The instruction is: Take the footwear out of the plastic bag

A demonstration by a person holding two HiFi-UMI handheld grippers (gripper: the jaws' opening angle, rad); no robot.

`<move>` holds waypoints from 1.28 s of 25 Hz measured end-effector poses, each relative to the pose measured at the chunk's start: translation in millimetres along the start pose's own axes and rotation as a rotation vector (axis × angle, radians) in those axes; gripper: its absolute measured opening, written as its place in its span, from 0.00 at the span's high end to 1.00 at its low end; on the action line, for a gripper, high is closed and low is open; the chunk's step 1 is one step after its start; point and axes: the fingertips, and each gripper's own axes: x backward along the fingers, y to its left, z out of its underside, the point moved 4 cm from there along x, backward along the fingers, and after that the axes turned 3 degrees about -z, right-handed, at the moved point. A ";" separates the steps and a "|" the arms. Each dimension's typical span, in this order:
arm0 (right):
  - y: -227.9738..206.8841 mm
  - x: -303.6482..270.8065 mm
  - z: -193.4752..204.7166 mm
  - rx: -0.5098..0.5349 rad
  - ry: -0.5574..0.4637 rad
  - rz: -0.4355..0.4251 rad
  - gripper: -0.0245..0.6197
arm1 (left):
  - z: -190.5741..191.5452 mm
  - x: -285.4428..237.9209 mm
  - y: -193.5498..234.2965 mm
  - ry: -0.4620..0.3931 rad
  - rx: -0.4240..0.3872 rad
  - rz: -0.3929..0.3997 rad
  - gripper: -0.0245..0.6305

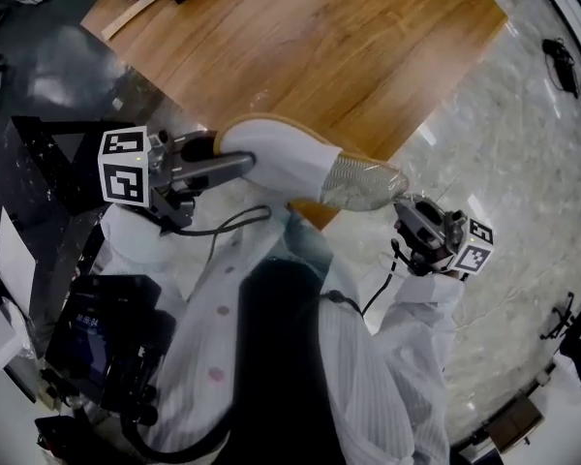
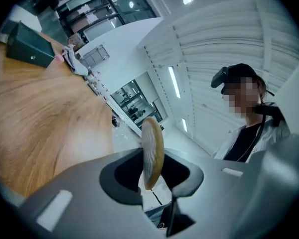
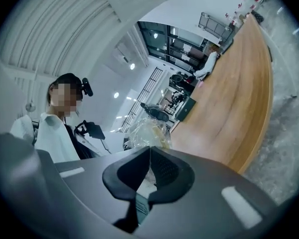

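Nearest the wearer, both tongs are raised in front of the white coat, pointing roughly level, with the shoe [image 1: 281,158] slung between them in the air. Left tongs [image 1: 234,166]: at the shoe's left end, clamped on the tan sole rim at the heel. In the left gripper view the rim stands edge-on between the pads, filling a narrow gap. Right tongs [image 1: 407,211]: just off the shoe's right end and slightly lower, pads brought together. In the right gripper view crinkled film sits directly at the tips, so I read them as pinching the plastic bag [image 1: 366,184], though the film inside the pads is too thin to see. The bag covers only the shoe's toe; the white upper and heel are already bare. The shoe's long axis runs left to right in the head view, heel to toe, dipping slightly toward the toe. Each of the tongs therefore sits on that axis, at opposite ends. Judgement: the next move is a straight pull apart along the axis, with the right hand nearer the bag and the left anchoring the heel. Risk: film slipping from the right pads. Beyond the shoe, the bench [image 1: 349,46] lies below; its near corner sits just behind the toe.
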 end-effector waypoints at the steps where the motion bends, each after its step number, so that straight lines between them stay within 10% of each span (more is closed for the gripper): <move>1: 1.3 2.1 -2.9 0.011 -0.016 0.004 0.93 | -1.2 -0.1 -2.4 -0.002 -0.006 -0.013 0.82; 15: 2.6 57.6 -31.7 0.071 -0.155 0.147 0.94 | -13.9 42.6 1.6 -0.110 -0.034 -0.205 0.83; 24: 3.5 67.6 -50.9 0.185 -0.219 0.523 0.94 | -34.0 46.3 18.5 -0.153 -0.081 -0.577 0.83; 32: 21.0 -7.8 -82.3 0.453 -0.244 0.859 0.94 | -42.2 -7.8 15.6 -0.290 -0.169 -0.727 0.82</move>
